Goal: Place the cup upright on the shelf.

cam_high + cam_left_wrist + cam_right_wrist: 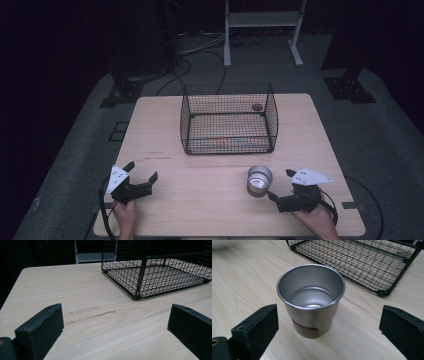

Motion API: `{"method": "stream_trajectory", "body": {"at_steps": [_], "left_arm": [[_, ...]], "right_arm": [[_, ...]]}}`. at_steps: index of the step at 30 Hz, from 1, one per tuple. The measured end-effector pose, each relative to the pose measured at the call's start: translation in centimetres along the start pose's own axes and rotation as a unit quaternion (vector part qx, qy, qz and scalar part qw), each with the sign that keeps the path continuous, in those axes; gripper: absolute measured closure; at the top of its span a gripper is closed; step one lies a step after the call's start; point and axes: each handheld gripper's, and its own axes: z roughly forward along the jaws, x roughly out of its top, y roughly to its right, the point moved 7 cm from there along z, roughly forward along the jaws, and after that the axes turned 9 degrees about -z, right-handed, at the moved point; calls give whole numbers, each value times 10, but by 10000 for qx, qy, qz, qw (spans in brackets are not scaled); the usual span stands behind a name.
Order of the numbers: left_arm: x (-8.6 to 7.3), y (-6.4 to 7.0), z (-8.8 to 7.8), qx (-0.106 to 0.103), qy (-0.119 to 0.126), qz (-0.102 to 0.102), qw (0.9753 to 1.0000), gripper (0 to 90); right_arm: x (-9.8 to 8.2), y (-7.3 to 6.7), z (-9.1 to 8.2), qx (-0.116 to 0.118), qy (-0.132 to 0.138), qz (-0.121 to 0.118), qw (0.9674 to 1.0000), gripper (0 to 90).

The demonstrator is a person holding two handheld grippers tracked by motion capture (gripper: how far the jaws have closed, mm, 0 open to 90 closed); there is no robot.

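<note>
Light wooden table, dark room around it. Small shiny steel cup stands upright on the table's near right part, in front of the black wire mesh basket and well apart from it. The right gripper view shows the cup is empty, mouth up, with a brown band around its base.

Right gripper, black with a grey three-cornered plate on top, sits just right of the cup, held by the person's right hand. Its jaws stand wide open; nothing is gripped. In its own view the cup stands ahead of the jaws, not between the pads, and no pad touches it. From the high view the near jaw tip looks very close to the cup, but contact can't be judged there.

Left gripper is at the near left of the table, held by the left hand, also wide open and holding nothing. Its own view shows bare tabletop with a faint scuff mark between the jaws, basket corner farther ahead.

A small dark object lies inside the basket near its far right side, too small to identify.
</note>
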Motion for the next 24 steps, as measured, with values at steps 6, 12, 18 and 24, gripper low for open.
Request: {"method": "stream_trajectory", "body": {"at_steps": [6, 12, 18, 24], "left_arm": [[0, 0, 0, -1, 23, -24, 10000, 0], [0, 0, 0, 2, 26, -23, 10000, 0], [0, 0, 0, 0, 31, -23, 10000, 0], [0, 0, 0, -2, 14, -21, 10000, 0]], "right_arm": [[3, -8, 9, -36, 106, 121, 9999, 16], [1, -15, 20, -84, 26, 222, 9997, 16], [-1, -20, 31, -184, 25, 321, 9993, 15], [1, -22, 48, -213, 3, 384, 9990, 23]]}}
